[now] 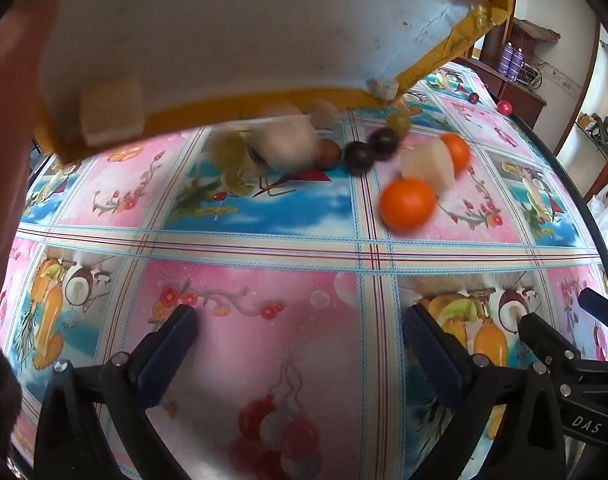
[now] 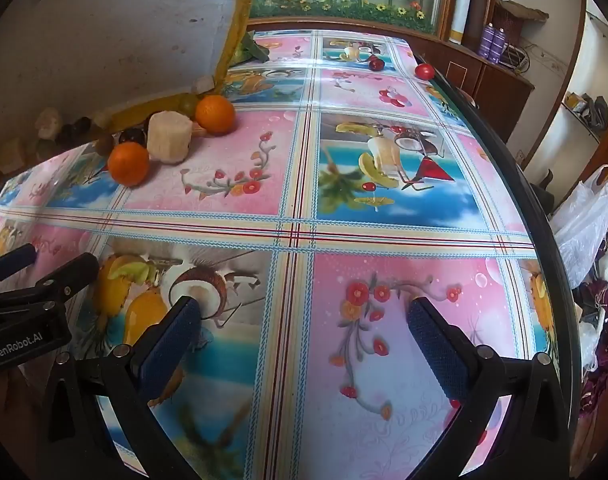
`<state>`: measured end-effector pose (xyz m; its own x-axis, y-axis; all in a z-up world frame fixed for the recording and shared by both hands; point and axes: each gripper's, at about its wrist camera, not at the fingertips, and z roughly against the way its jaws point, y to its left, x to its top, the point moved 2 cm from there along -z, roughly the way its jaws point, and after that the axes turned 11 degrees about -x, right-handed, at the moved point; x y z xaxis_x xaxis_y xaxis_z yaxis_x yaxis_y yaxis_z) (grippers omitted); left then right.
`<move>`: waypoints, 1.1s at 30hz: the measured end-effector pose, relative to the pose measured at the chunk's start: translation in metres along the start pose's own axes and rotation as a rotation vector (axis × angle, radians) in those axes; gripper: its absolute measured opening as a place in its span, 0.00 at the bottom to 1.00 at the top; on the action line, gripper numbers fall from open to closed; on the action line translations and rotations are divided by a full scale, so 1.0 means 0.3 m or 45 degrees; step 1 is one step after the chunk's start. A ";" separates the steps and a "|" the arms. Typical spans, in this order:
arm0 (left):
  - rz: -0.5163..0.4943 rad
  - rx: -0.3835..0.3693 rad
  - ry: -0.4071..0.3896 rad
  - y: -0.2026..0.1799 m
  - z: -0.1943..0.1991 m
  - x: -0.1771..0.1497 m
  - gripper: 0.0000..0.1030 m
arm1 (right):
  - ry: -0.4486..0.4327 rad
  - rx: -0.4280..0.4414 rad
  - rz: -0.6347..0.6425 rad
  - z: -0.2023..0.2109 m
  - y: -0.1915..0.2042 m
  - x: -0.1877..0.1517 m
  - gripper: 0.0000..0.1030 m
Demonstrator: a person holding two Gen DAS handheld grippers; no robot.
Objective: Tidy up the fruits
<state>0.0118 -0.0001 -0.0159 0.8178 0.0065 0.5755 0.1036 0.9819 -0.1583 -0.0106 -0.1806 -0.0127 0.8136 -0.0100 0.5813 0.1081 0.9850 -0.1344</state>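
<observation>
Both grippers hover low over the table (image 2: 384, 220), which is covered in a glossy cloth printed with pink flower panels and blue tropical-drink panels. The left gripper (image 1: 299, 316) has its jaws spread wide and released, nothing between them; the right gripper (image 2: 304, 312) is likewise parted and empty. In the left wrist view the fruits lie well ahead of the fingers, around eleven to one o'clock: a near orange (image 1: 408, 204) at about one o'clock, a pale cut chunk (image 1: 428, 168) touching it just behind, and a second orange (image 1: 458, 150) just beyond the chunk. To their left sit two dark plums (image 1: 372, 148), a green grape-like fruit (image 1: 398, 120), a small brown fruit (image 1: 330, 153), and blurred pale and yellow-green pieces (image 1: 263, 148) at about eleven o'clock. A white box (image 1: 223, 32) edged in yellow tape is tilted above them, its lower rim over the heap; what holds it is too blurred to tell. In the right wrist view the same cluster sits at about ten o'clock, far from the fingers, half under the box rim. Two small red fruits (image 2: 400, 67) rest well apart at one o'clock near the far table edge.
</observation>
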 end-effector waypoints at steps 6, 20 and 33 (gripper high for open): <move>0.003 -0.009 -0.009 0.007 0.004 -0.006 1.00 | 0.007 -0.024 0.019 -0.001 0.003 0.000 1.00; -0.001 -0.001 -0.006 -0.004 0.000 -0.004 1.00 | 0.008 -0.024 0.020 0.002 0.002 -0.001 1.00; -0.001 -0.001 -0.006 -0.003 0.001 -0.004 1.00 | -0.005 -0.036 0.014 -0.007 0.005 0.007 1.00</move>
<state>0.0106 -0.0010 -0.0164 0.8150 0.0069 0.5794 0.1043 0.9818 -0.1584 -0.0075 -0.1795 -0.0134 0.8125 0.0018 0.5830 0.1153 0.9797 -0.1638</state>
